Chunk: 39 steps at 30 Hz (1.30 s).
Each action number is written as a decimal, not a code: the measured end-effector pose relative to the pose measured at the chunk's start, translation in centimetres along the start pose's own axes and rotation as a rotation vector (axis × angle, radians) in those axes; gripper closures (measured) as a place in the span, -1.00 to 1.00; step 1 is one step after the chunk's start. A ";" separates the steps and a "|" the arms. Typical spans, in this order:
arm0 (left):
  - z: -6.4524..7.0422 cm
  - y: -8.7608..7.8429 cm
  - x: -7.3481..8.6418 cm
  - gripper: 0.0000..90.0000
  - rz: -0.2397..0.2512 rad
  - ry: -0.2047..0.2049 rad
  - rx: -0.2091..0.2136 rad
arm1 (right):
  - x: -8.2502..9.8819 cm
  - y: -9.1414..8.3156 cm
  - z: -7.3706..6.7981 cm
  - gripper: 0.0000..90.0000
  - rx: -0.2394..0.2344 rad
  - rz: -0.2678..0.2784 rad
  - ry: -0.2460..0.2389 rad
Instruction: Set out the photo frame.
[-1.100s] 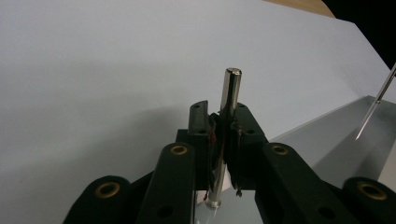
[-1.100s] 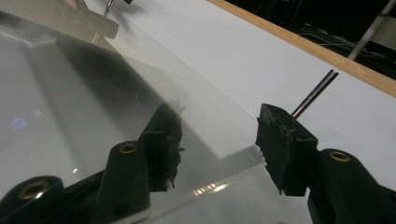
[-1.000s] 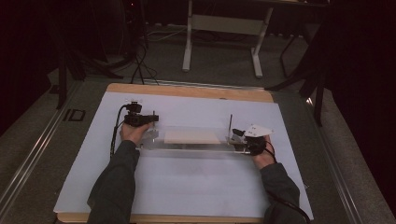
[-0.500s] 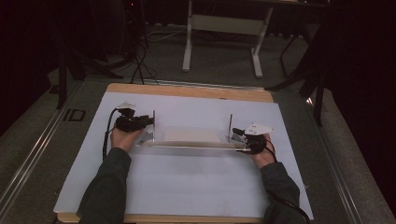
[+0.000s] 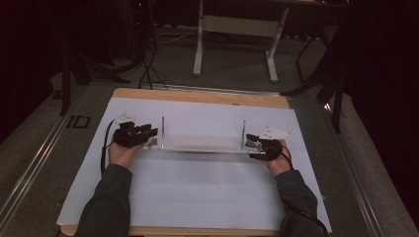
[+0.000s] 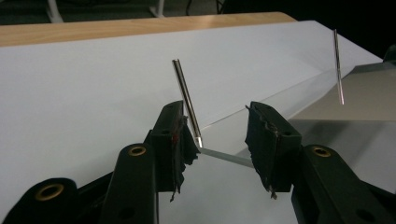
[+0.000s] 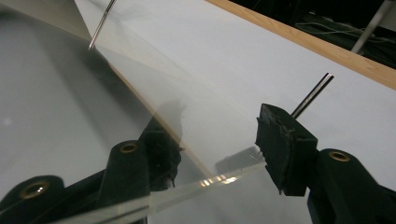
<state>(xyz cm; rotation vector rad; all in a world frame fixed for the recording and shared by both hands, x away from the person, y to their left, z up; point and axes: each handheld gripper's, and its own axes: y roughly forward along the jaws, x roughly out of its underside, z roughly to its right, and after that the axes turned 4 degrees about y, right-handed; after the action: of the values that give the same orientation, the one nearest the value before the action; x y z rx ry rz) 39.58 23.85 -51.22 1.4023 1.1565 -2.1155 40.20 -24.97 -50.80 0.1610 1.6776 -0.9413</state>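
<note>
High view: left gripper (image 5: 148, 132) sitting just off left end of clear plastic tray (image 5: 202, 143) on white sheet (image 5: 197, 187), jaws apart, just been opening, gripping nothing. Right gripper (image 5: 253, 144) straddling tray's right edge, jaws wide.

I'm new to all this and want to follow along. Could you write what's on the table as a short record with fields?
Surface: white sheet on a wooden table
Item: clear plate with two upright metal pins
Left gripper: at the plate's left end, jaws just been opening, plate edge between them, pads off it
Right gripper: at the plate's right end, jaws astride its edge; grip unclear
</note>
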 end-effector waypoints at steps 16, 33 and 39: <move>0.5 -1.2 1.1 0.22 -0.005 0.071 -0.010 | -0.8 0.1 0.5 0.07 -0.004 -0.003 0.040; 2.4 -0.6 1.2 0.11 0.026 0.216 0.078 | -1.0 0.1 0.6 0.07 -0.009 -0.015 0.044; 2.6 -0.2 0.9 0.09 0.038 0.217 0.074 | -1.0 0.1 0.7 0.07 -0.014 -0.017 0.045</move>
<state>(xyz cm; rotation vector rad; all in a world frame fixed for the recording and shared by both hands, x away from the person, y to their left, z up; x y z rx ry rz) 37.49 22.06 -51.47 1.7089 1.1286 -2.0386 41.11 -24.97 -50.01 0.1600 1.7289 -0.9446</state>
